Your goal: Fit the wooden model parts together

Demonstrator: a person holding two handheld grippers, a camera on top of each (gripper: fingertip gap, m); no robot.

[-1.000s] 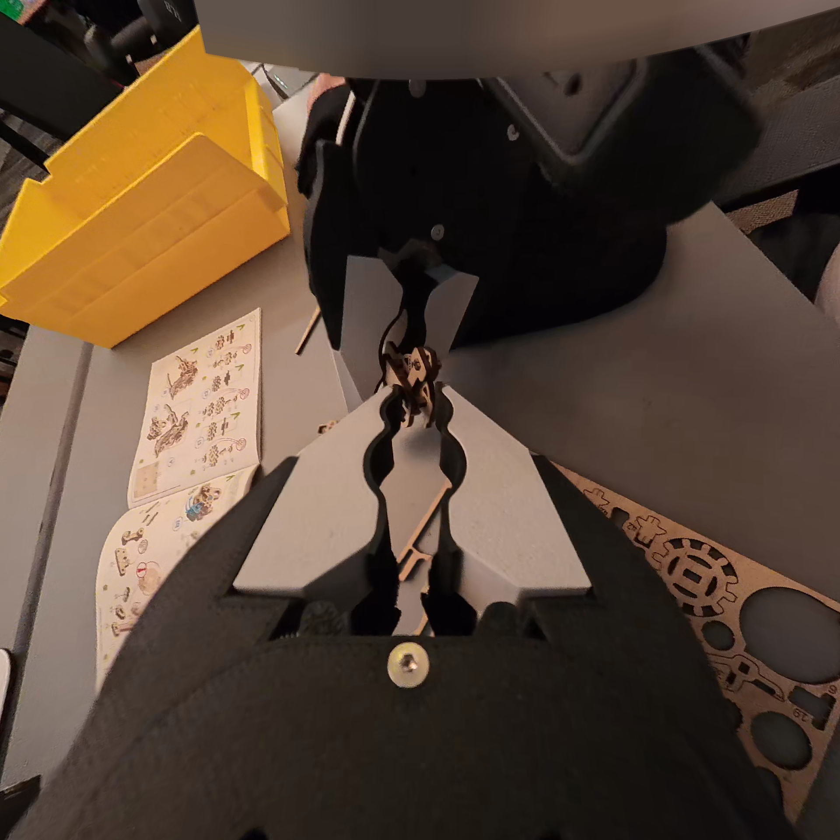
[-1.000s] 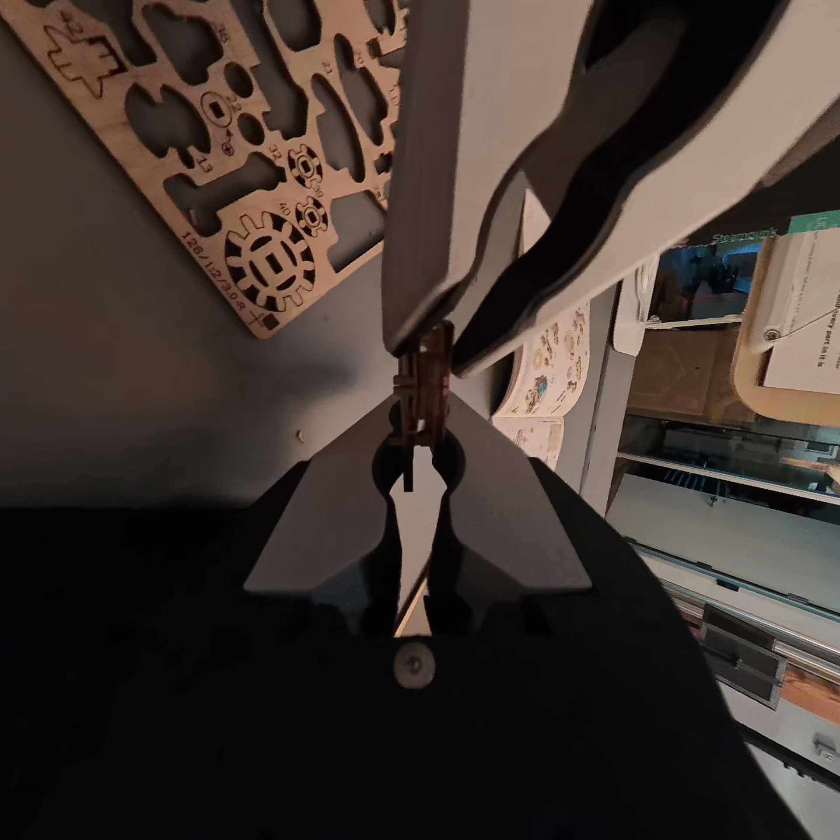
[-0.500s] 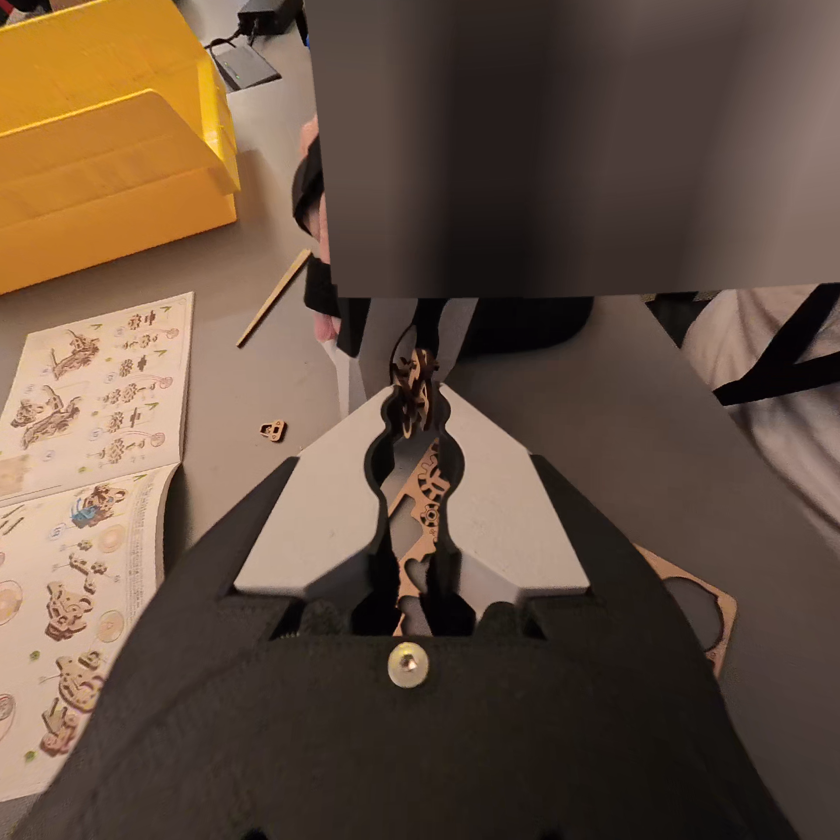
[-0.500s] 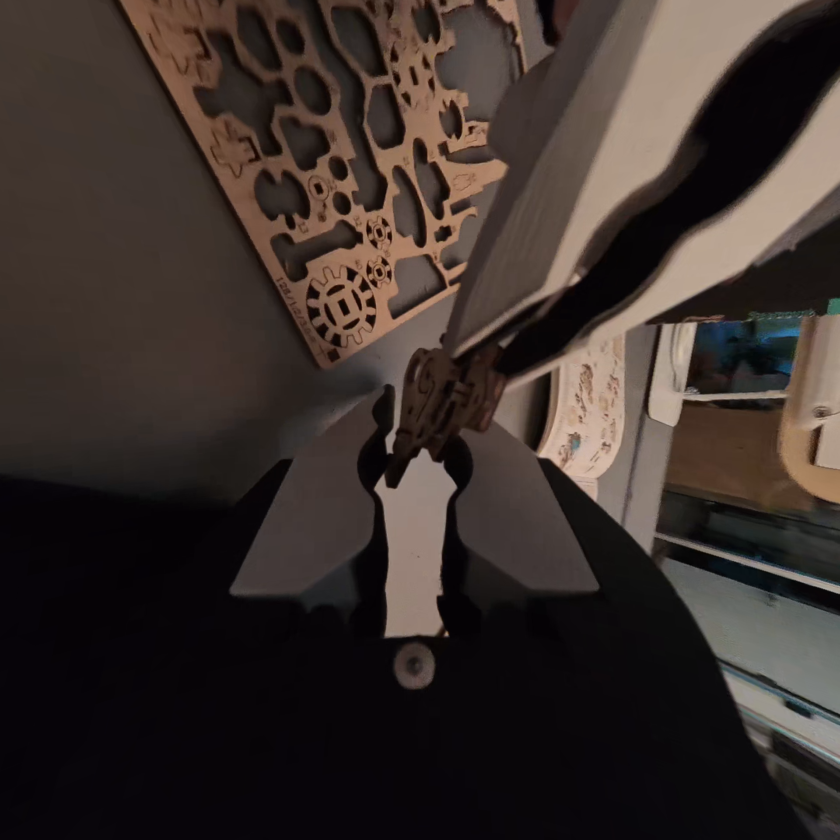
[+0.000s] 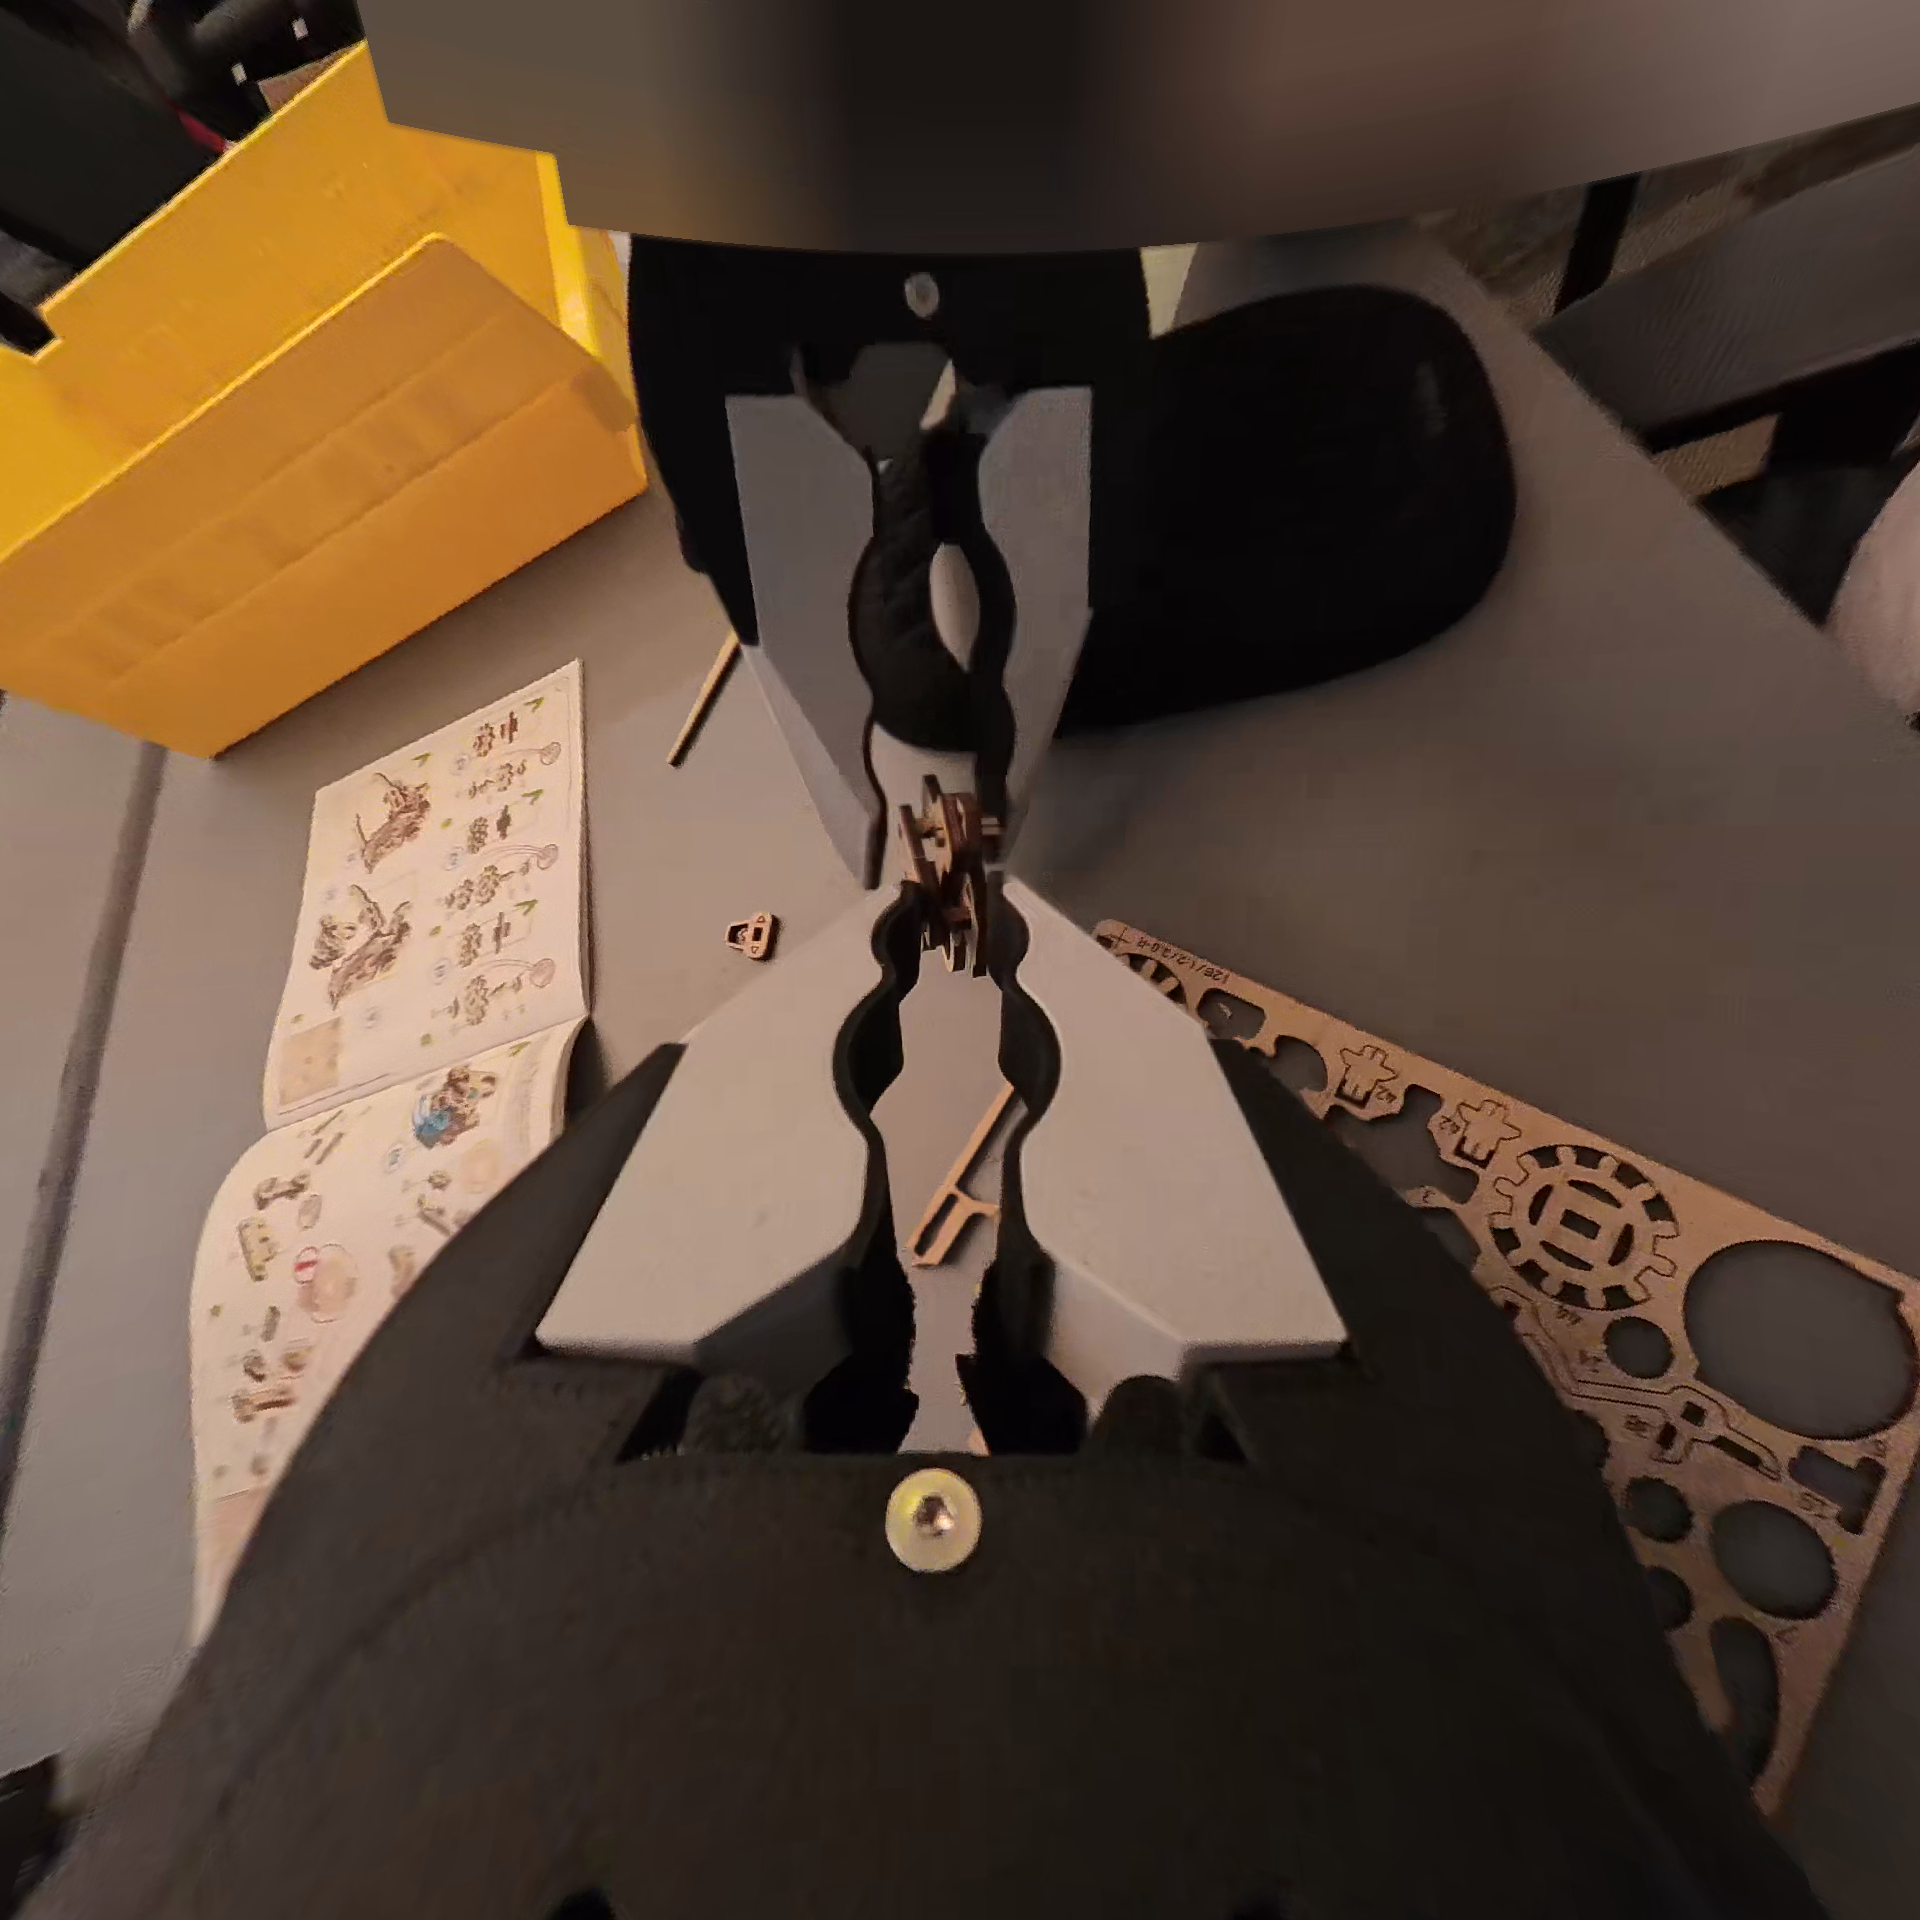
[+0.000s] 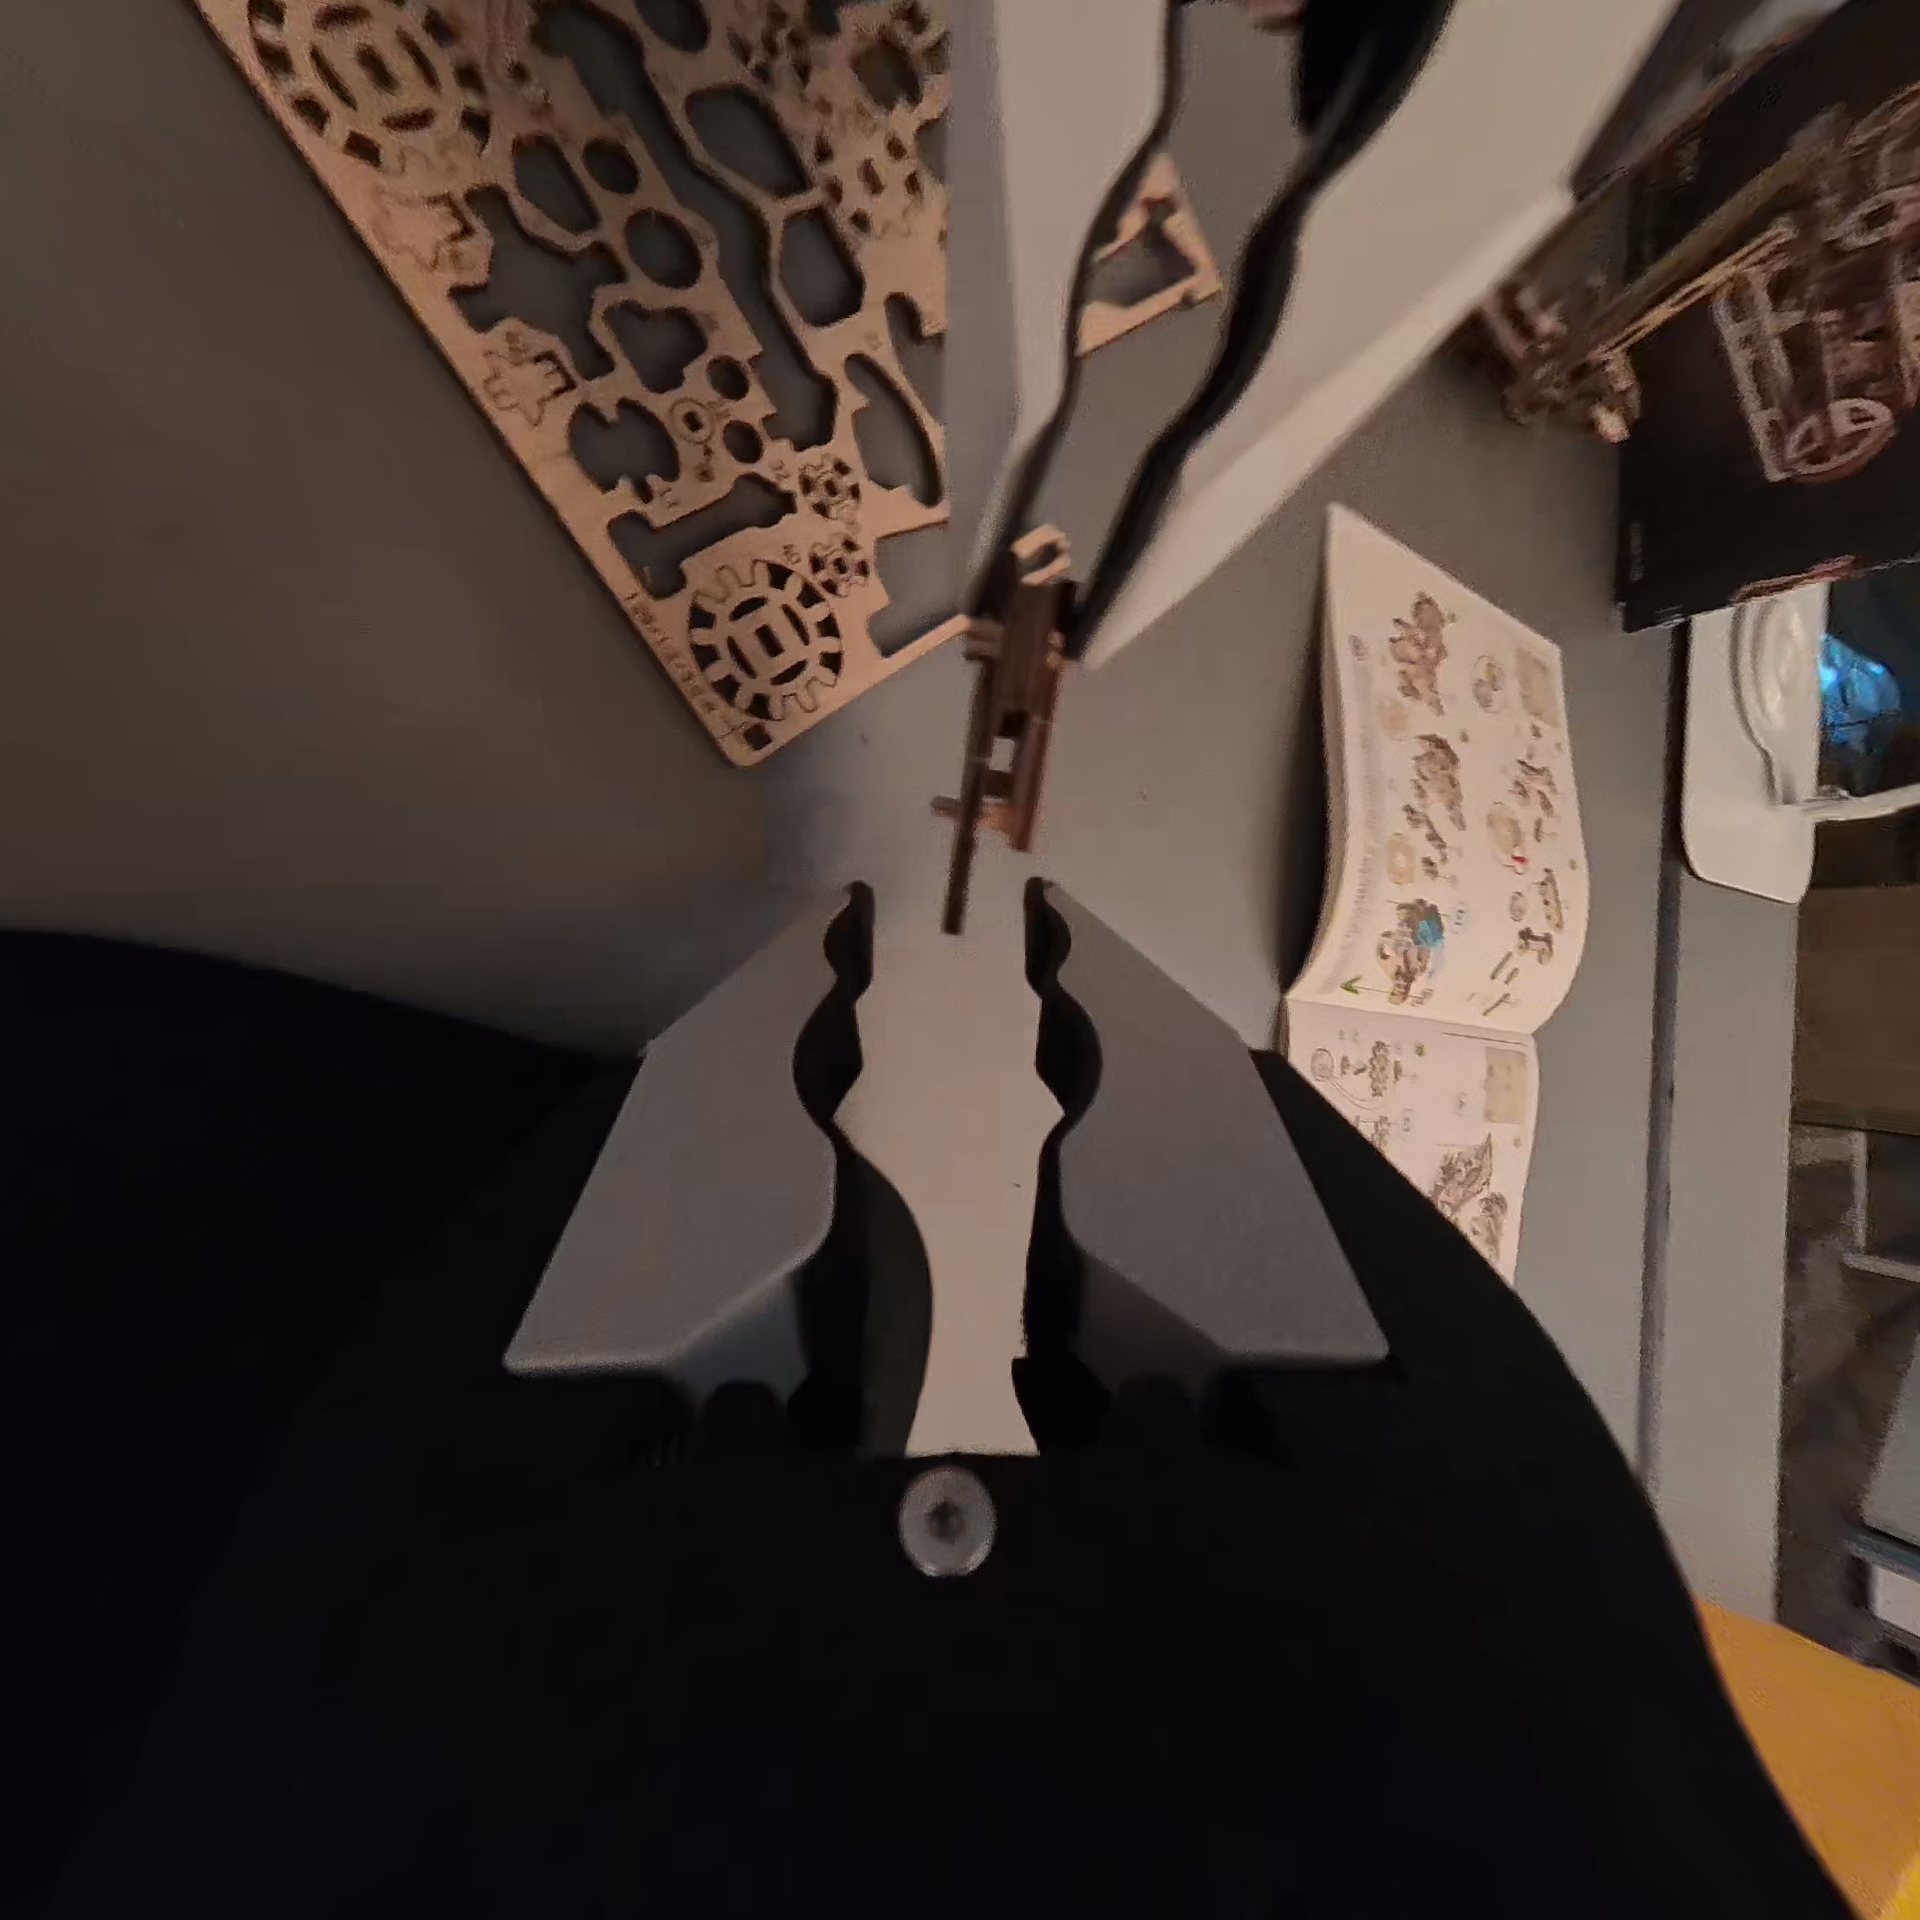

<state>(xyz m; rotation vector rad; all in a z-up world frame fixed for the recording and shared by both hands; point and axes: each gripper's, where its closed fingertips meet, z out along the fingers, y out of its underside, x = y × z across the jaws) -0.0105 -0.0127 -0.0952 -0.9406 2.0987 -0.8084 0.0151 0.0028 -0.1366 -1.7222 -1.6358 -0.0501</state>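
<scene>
Your left jaws clamp the wooden assembly (image 5: 948, 883), while your right jaws stand apart just near of its lower tip, its long axis pointing between them.

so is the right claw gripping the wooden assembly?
No, the right claw is open; the wooden assembly hangs from the left claw.

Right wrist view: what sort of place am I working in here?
Probably a workshop or lab bench: a grey table carrying a laser-cut wooden parts sheet and an open instruction booklet, with a yellow storage bin alongside.
</scene>
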